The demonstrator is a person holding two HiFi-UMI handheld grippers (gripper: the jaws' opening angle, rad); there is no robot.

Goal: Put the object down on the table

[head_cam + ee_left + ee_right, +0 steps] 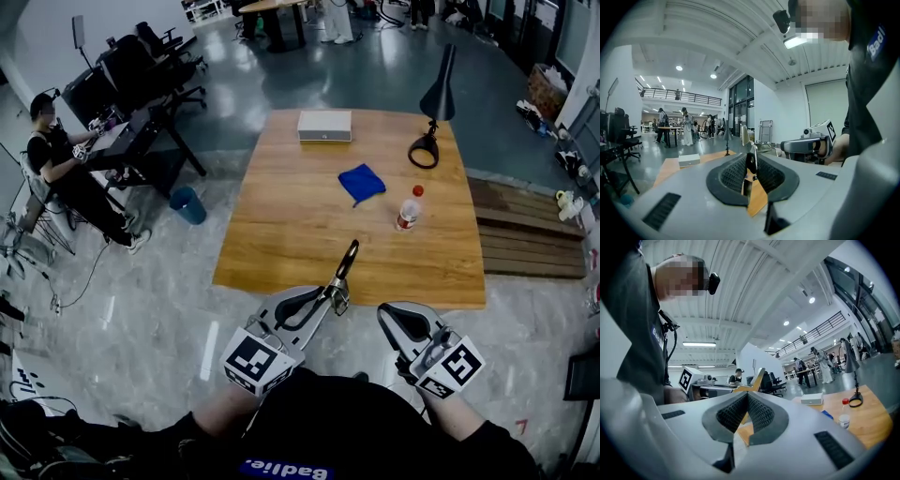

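My left gripper is shut on a slim metal tool with a black tip. The tool sticks up and forward over the near edge of the wooden table. In the left gripper view the tool stands pinched between the ribbed pads of that gripper. My right gripper hangs beside it, just short of the table's near edge. Its jaws are shut, and the right gripper view shows nothing in the gripper.
On the table lie a blue cloth, a small bottle with a red cap, a white box and a black desk lamp. A seated person, chairs and a blue bin are at the left. A wooden pallet lies at the right.
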